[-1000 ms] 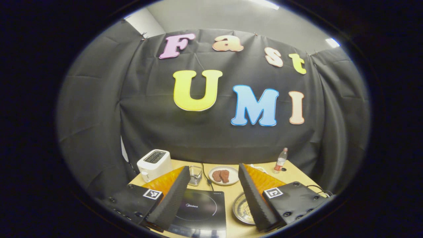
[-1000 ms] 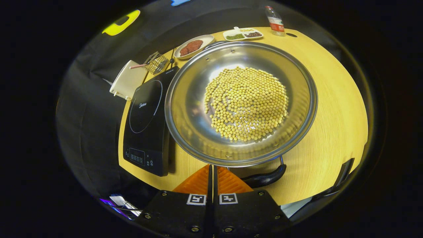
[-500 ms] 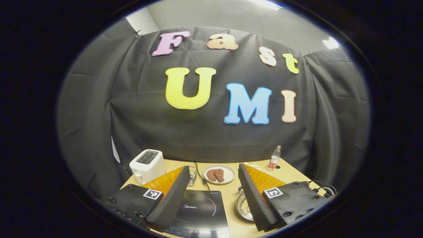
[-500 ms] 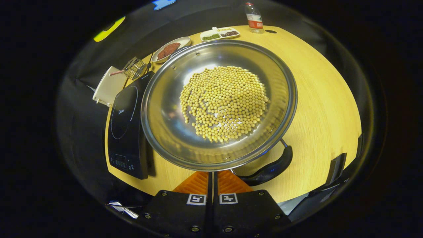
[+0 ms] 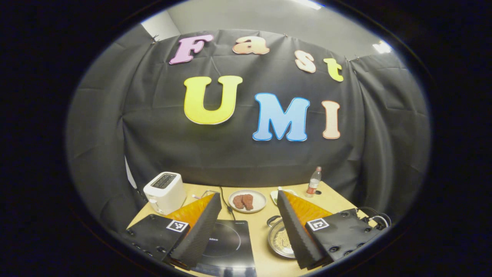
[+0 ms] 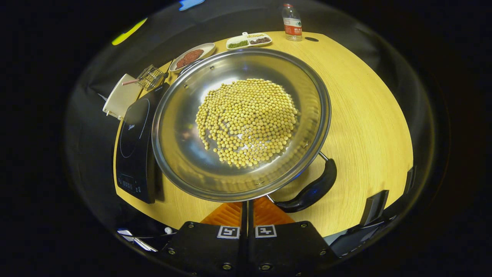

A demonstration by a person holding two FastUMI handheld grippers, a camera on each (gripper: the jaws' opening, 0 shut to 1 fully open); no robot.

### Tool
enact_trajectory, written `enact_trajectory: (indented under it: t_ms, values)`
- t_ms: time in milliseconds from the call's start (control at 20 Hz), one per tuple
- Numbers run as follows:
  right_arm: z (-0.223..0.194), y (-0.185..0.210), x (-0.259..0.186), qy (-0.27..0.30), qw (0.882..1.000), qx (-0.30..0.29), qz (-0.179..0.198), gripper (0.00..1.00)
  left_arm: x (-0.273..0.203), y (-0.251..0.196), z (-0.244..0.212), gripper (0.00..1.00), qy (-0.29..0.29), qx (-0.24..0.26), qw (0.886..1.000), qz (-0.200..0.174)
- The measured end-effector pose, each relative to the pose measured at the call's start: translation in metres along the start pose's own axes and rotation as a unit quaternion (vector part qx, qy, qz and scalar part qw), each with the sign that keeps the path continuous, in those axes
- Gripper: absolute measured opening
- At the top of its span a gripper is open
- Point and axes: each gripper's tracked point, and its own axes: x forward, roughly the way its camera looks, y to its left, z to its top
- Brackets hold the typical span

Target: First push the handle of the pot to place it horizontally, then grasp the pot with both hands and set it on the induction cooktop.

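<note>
A steel pot (image 6: 169,154) holding soybeans (image 6: 246,121) sits on the wooden table, just right of the black induction cooktop (image 6: 134,142). Its dark near handle (image 6: 313,188) angles out to the right below the rim. My right gripper (image 6: 246,202) is shut, its fingers together under the pot's near rim, just left of that handle. In the left gripper view, my left gripper (image 5: 249,196) is open and held above the table, with the cooktop (image 5: 226,242) between its fingers and the pot (image 5: 278,238) partly behind the right finger.
At the back left stand a white toaster (image 5: 164,191) and a wire basket (image 6: 150,77). A plate of meat (image 5: 246,201), a divided dish (image 6: 248,40) and a bottle (image 5: 313,181) line the far edge. Bare table (image 6: 365,115) lies right of the pot.
The pot's near handle has swung from lying along the rim to angling out to the right. The pot has slid left in the right gripper view. The left gripper has drifted, still open.
</note>
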Motion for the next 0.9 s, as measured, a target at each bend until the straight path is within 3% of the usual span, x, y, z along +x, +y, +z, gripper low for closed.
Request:
enact_trajectory:
  t_ms: [250, 550, 900]
  values:
    - [0.005, -0.019, -0.004, 0.002, 1.0, -0.02, -0.002, 0.01, 0.008, -0.029, -0.003, 0.99, 0.009, -0.013, 1.0, 0.0]
    - [0.013, -0.045, -0.006, 0.003, 0.999, -0.037, -0.014, 0.01, 0.01, -0.045, 0.004, 0.94, 0.003, -0.01, 1.0, 0.011]
    - [0.031, -0.079, -0.009, -0.002, 0.999, -0.028, -0.024, 0.01, 0.013, -0.065, 0.015, 0.99, -0.009, -0.003, 1.0, 0.018]
